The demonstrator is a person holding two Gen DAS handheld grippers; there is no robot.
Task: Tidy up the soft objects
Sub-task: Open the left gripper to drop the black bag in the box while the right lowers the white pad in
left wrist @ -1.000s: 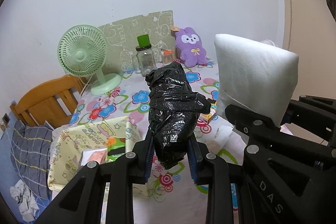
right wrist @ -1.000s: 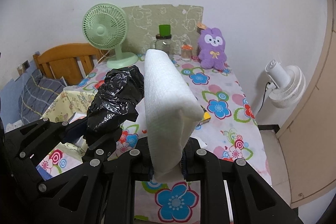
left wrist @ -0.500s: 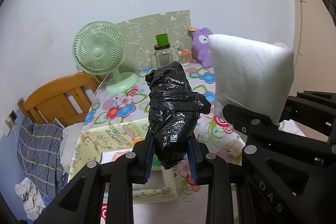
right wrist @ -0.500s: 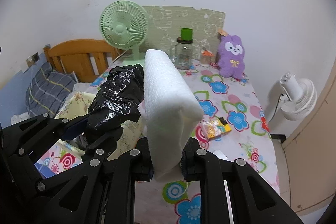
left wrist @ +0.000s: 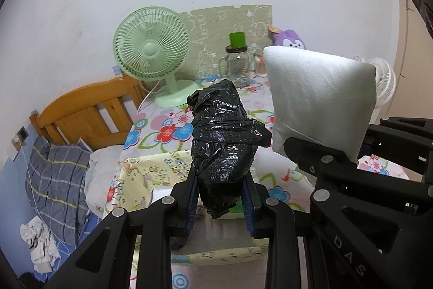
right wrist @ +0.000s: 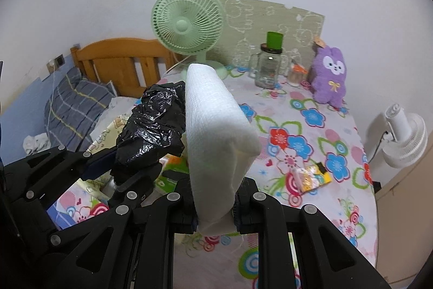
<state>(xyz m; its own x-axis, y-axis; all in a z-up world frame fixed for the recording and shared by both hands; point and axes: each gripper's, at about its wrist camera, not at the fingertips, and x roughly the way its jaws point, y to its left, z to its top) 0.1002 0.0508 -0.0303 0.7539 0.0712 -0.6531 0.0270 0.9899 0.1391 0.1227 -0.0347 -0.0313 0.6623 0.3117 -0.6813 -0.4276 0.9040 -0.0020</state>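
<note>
**Two soft bundles clamped, side by side**

Left gripper [left wrist: 220, 203] clamped on crinkled, glossy black plastic bundle [left wrist: 224, 142]. Right gripper [right wrist: 215, 210] clamped on upright white foam pad [right wrist: 216, 132], woven-textured, rounded on top. Both held above floral tablecloth [right wrist: 311, 126]; bare cloth stretching rightward.

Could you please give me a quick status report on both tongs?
Left tongs shut on black plastic bundle. Right tongs shut on white foam pad. Both held above floral tablecloth; nothing blocking.
</note>
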